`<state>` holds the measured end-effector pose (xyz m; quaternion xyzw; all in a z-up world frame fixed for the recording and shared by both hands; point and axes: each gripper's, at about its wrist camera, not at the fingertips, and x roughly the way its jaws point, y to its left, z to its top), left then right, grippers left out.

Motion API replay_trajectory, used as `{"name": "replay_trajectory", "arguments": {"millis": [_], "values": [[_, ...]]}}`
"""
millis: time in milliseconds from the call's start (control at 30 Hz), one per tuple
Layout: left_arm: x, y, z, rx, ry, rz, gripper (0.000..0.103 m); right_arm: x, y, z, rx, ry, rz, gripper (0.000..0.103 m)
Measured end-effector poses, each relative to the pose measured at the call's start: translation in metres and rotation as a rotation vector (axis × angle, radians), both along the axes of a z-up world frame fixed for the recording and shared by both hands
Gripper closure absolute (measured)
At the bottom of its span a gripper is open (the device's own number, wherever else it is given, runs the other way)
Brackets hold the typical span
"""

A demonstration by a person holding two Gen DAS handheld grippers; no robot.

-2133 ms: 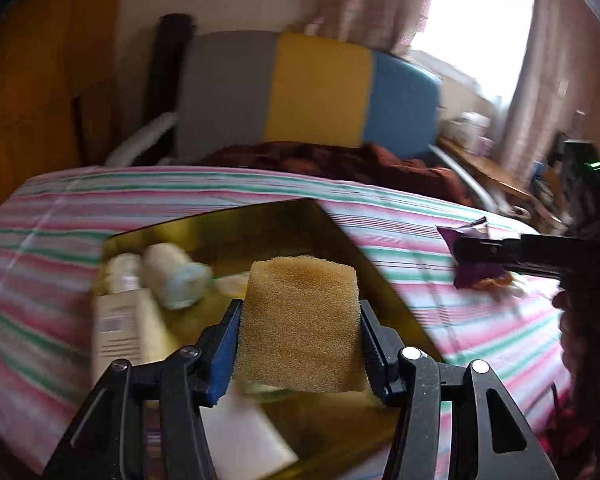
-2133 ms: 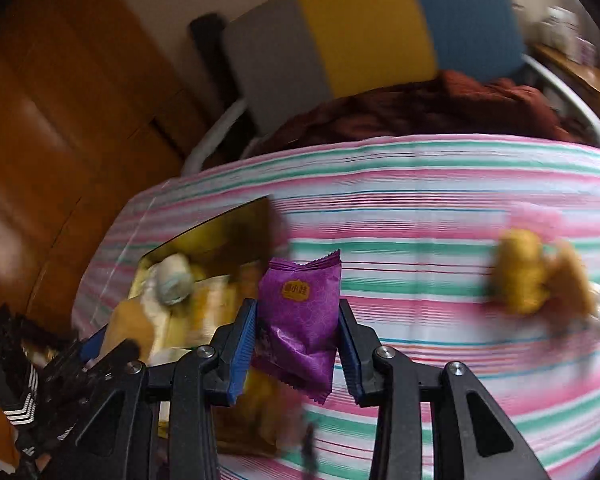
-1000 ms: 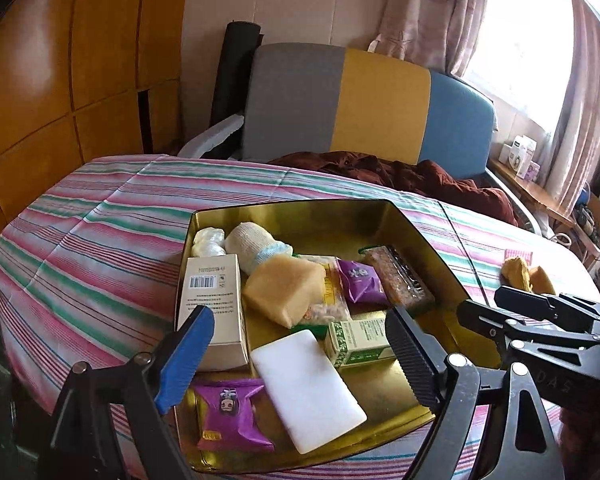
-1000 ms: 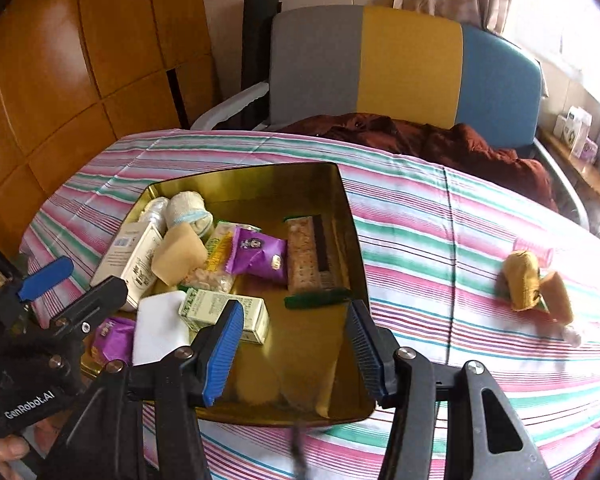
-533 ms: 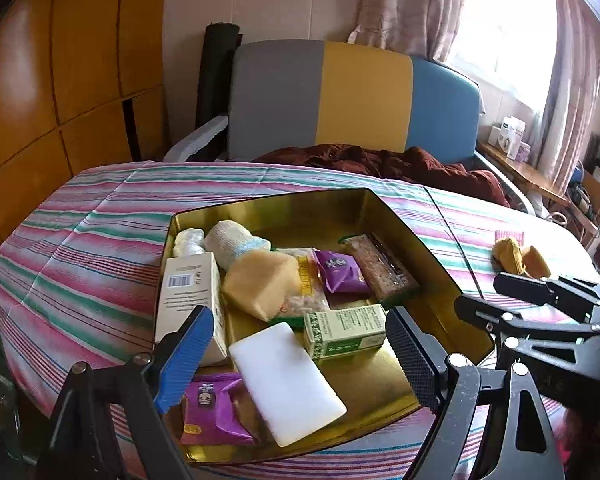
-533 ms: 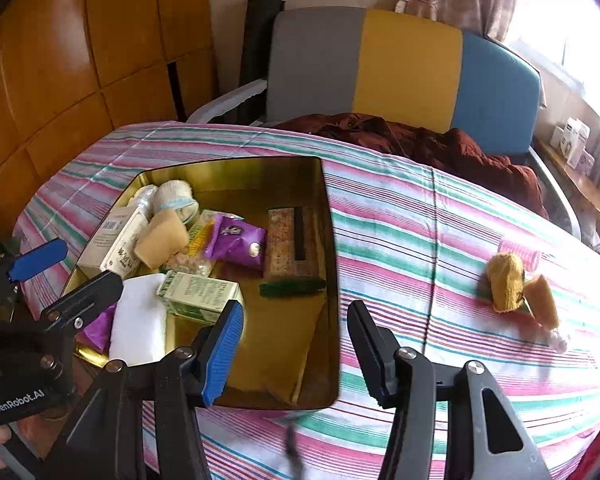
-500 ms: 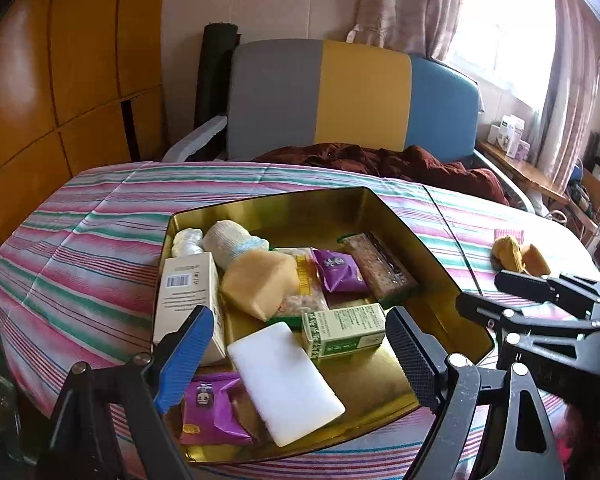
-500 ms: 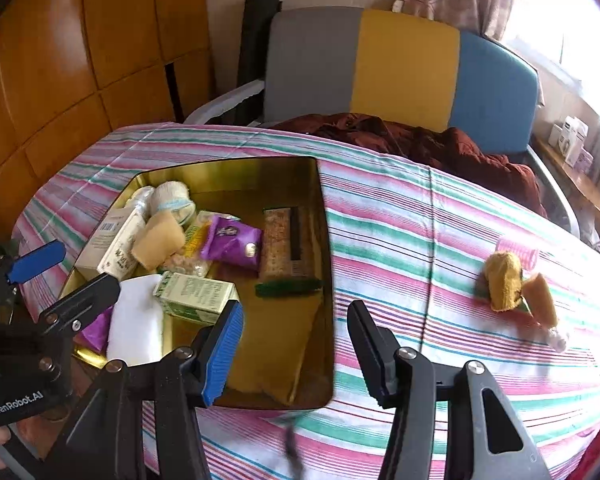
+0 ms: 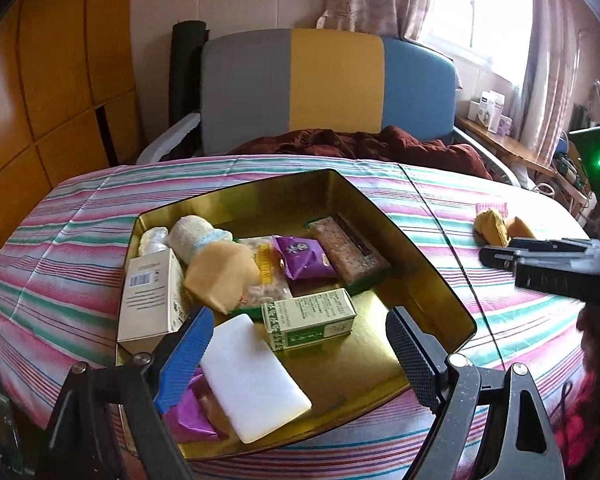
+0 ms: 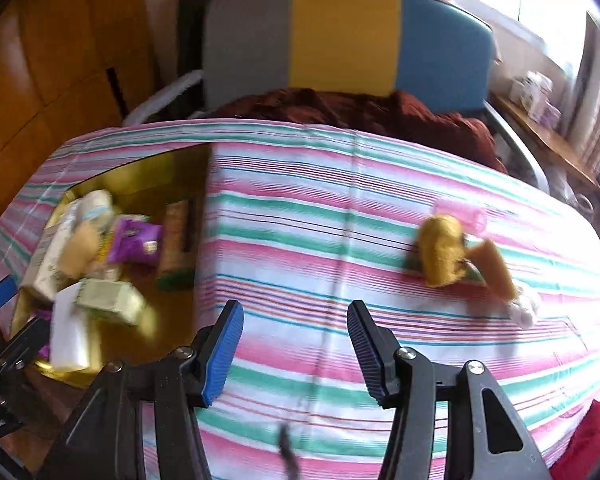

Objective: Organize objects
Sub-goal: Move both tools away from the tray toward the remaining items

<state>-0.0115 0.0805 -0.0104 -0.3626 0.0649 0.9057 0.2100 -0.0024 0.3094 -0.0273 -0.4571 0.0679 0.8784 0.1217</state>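
Jaws wide and empty on both grippers — left gripper point(image 9: 300, 356) over crowded gold tin point(image 9: 428, 280); yellow lumps point(image 10: 444, 256), blurred, perhaps sponges, lie apart.

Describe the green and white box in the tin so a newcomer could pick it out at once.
On the striped tablecloth sits a gold tin. Near its middle, beside the white slab, lies the green and white box. It alone is a small carton with green patterned ends and printed text.
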Motion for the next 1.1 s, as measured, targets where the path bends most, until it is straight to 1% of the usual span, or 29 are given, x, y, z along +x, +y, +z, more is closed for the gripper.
{"name": "replay_trajectory", "arguments": {"millis": [200,367,500,567,633,667,733,767,833,900,1000,1067,1100], "values": [[-0.002,0.005,-0.002,-0.003,-0.014,-0.007,0.015,0.004,0.06,0.004,-0.005,-0.022,-0.115,0.048],[-0.002,0.012,0.001,-0.004,-0.013,-0.032,0.015,0.008,0.124,0.006,-0.006,-0.034,-0.238,0.048],[-0.002,0.022,0.003,-0.012,-0.015,-0.055,0.015,0.018,0.187,-0.006,-0.049,-0.038,-0.398,0.048],[-0.003,0.028,0.003,-0.019,-0.016,-0.069,0.015,0.025,0.206,-0.013,-0.082,-0.02,-0.442,0.048],[-0.004,0.036,0.005,-0.025,-0.017,-0.083,0.015,0.035,0.222,-0.022,-0.144,0.015,-0.481,0.048],[-0.004,0.041,0.007,-0.025,-0.016,-0.093,0.015,0.039,0.229,-0.026,-0.175,0.025,-0.498,0.048],[-0.006,0.052,0.014,-0.022,-0.006,-0.114,0.015,0.047,0.243,-0.036,-0.269,0.03,-0.551,0.048],[-0.006,0.059,0.016,-0.019,0.001,-0.129,0.014,0.052,0.249,-0.037,-0.305,0.041,-0.573,0.048],[-0.008,0.078,0.022,-0.012,0.014,-0.165,0.011,0.061,0.255,-0.031,-0.333,0.088,-0.61,0.048],[-0.009,0.095,0.025,-0.012,0.022,-0.195,0.011,0.069,0.259,-0.029,-0.359,0.114,-0.641,0.048],[-0.013,0.126,0.031,0.0,0.02,-0.262,0.011,0.077,0.266,-0.032,-0.413,0.125,-0.663,0.048],[-0.018,0.15,0.032,0.011,-0.003,-0.301,0.011,0.076,0.268,-0.033,-0.426,0.117,-0.669,0.048],[-0.022,0.162,0.031,0.023,-0.028,-0.317,0.011,0.076,0.268,-0.033,-0.438,0.118,-0.667,0.048]]}}
